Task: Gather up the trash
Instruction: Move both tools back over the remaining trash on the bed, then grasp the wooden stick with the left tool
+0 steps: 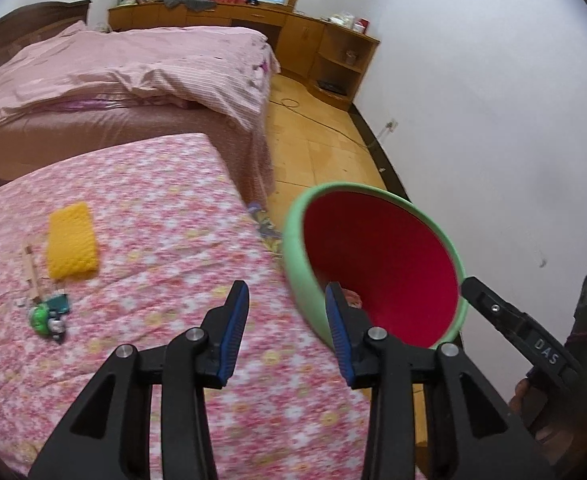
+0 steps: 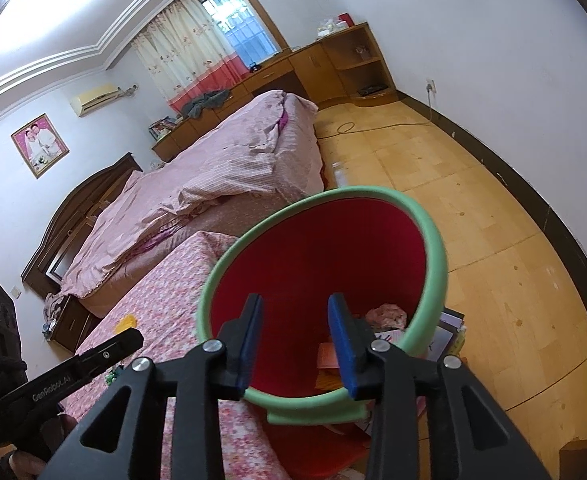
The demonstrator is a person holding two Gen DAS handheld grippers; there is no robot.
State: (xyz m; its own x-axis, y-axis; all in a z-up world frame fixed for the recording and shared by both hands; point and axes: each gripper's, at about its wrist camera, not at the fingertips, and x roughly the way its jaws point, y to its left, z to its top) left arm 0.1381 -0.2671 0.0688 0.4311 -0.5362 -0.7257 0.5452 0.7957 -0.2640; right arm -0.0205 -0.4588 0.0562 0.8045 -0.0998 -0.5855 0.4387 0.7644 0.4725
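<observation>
Starting on the left of the left wrist view: there's a floral pink bedspread and a few bits sitting near its left side. A yellow textured pad lies flat there, a thin wooden stick is just beside its left edge, and below those is a little clump of green and teal scraps, too blurry to say what exactly, maybe wrappers.

The left gripper hovers over the right part of the bedspread with its blue-padded jaws apart and nothing between them.

Off the right edge of the bedspread is the trash bin, green outside and rim, red inside, tipped so its mouth faces the cameras. In the right wrist view you can see crumpled pinkish paper and an orange slip lying at the bottom of the trash bin.

The right gripper is right at the bin's near rim, jaws apart. The rim passes under them, but whether a finger actually touches it I can't tell from this angle. In the left wrist view, the right gripper's black finger pokes in just beside the bin's right rim.

Further right it's just wooden floor, and behind everything a bed with a pink striped duvet.
</observation>
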